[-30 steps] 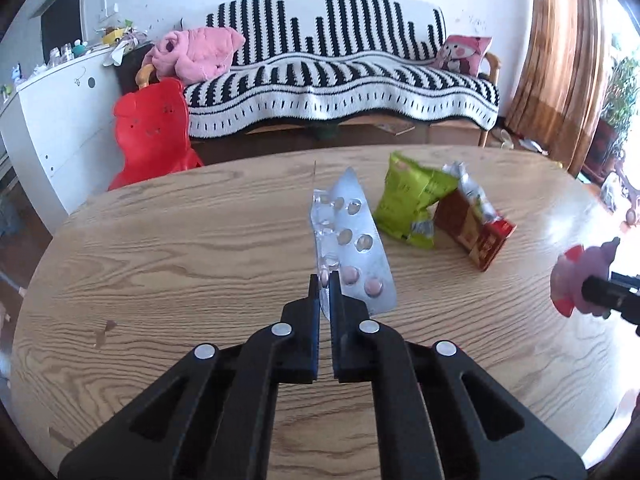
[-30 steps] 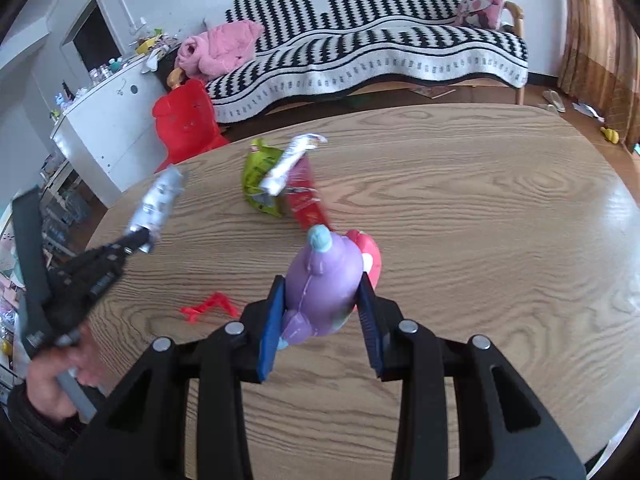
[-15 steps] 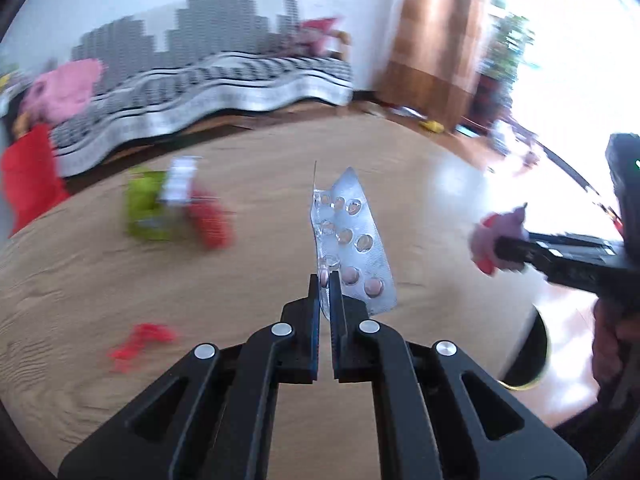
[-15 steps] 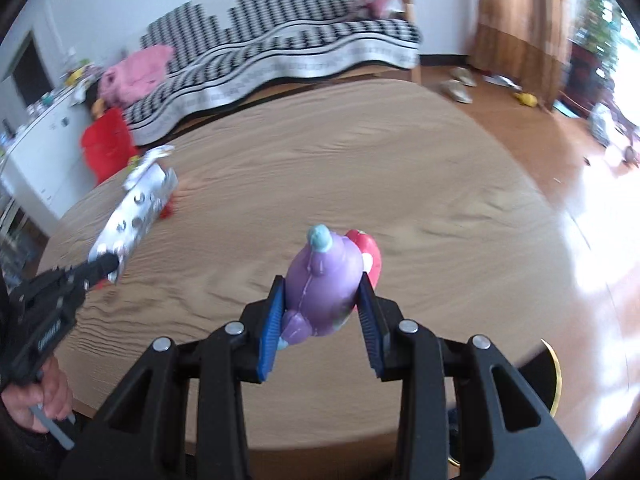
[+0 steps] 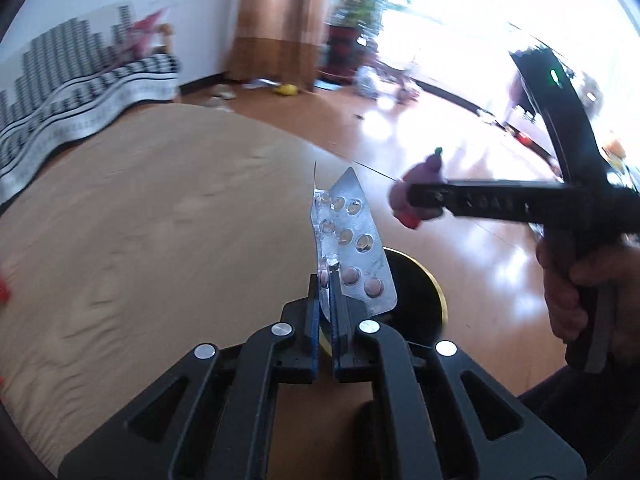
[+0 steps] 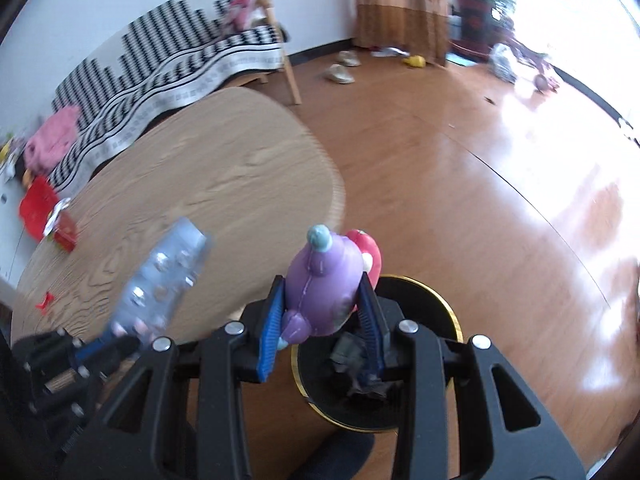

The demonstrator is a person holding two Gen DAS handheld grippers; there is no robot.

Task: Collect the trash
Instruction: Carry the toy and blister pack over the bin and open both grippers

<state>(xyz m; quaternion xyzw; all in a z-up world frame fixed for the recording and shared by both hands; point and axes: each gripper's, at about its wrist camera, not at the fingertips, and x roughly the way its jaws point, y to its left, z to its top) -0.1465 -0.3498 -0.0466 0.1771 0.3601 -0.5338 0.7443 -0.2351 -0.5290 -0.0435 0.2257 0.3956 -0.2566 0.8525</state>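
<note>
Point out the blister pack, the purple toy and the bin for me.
blister pack (image 5: 352, 252), left wrist view, on the foil face among the pill pockets.
purple toy (image 6: 322, 280), right wrist view, on its rounded body.
bin (image 6: 450, 320), right wrist view, on its gold rim.

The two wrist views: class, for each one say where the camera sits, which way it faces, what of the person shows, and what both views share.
Left wrist: on the left gripper, facing down past the table edge; its jaws pinch a blister pack; the person's right hand shows.
Right wrist: on the right gripper, facing down over the round black bin; holds a purple toy.
Shared: table, bin, blister pack, toy, striped sofa.
</note>
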